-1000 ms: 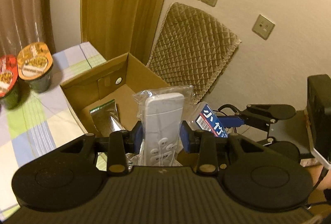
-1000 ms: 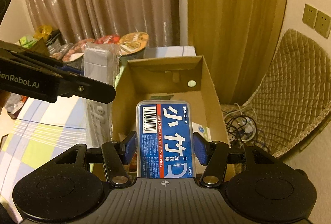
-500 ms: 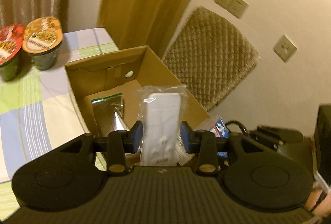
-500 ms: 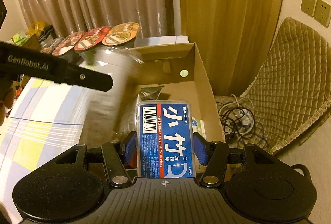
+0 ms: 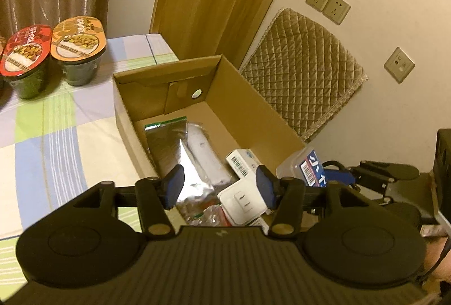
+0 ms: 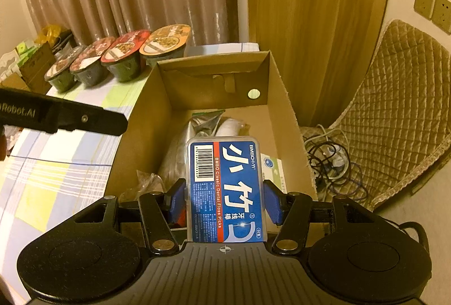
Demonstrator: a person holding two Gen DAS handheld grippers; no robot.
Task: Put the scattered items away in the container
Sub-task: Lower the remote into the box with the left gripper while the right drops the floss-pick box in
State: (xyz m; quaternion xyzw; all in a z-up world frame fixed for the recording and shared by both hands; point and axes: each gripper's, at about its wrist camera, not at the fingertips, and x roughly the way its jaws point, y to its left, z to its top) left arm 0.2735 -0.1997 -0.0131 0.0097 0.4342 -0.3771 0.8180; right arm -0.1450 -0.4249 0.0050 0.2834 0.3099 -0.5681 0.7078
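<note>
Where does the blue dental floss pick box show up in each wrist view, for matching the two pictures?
Left wrist view: the floss pick box sits at right of centre, just past the cardboard box's near right corner, held in the right claw.
Right wrist view: it fills the lower centre, label up, clamped between the claw's blue pads.
Shared landmark: the round hole in the cardboard box's far wall.

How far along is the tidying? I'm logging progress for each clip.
Done: the cardboard box already holds a foil pouch, a bagged white remote and small white boxes. The left tool is open and empty above it. In hand: the right tool grips the floss pick case over the box. Left: releasing it.
</note>
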